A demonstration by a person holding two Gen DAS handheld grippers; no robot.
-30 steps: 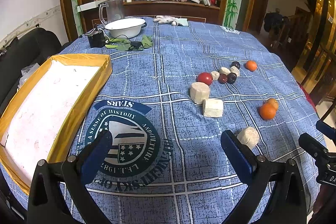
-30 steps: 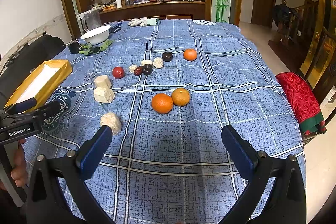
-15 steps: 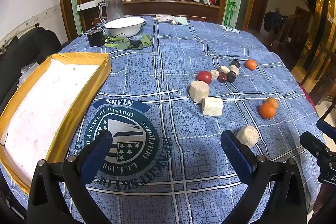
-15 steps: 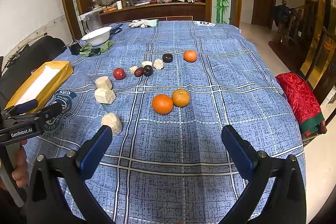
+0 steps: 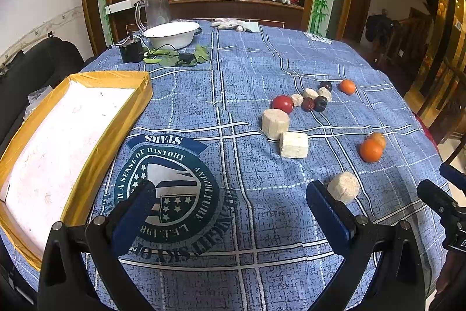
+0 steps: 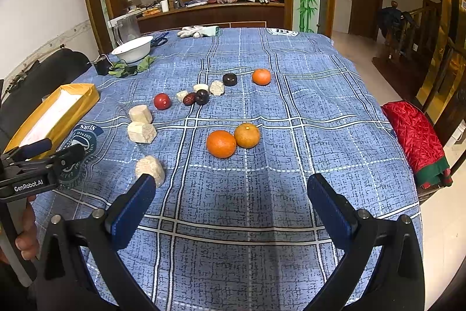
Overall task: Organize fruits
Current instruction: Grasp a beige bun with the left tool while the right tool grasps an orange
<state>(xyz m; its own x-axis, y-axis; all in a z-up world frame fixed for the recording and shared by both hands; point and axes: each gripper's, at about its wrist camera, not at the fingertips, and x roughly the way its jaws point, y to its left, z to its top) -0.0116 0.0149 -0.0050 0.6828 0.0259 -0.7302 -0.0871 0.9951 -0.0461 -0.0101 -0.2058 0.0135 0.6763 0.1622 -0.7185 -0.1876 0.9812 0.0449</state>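
Fruit lies scattered on a blue checked tablecloth. Two oranges [image 6: 221,144] sit side by side ahead of my right gripper [image 6: 230,194], which is open and empty above the cloth. A third orange [image 6: 261,76], a red fruit [image 6: 162,101] and several dark fruits [image 6: 201,96] lie farther back among pale foam-like chunks [image 6: 141,132]. My left gripper [image 5: 230,209] is open over the printed emblem, empty, with one pale chunk [image 5: 343,189] just past its right finger. A yellow-rimmed white tray [image 5: 72,121] lies to its left. The red fruit [image 5: 282,103] shows mid-table.
A white bowl [image 5: 171,34], glass jug [image 5: 154,10], green leaves [image 5: 174,57] and a black device stand at the far left. Gloves [image 6: 198,31] lie at the far edge. A red cushion [image 6: 416,142] sits on a chair at the right. A hand [image 6: 26,235] holds the left gripper.
Both views have drifted only slightly; the right gripper's view has shifted a little, with the fruit appearing marginally lower. Nothing was grasped or moved on the table.
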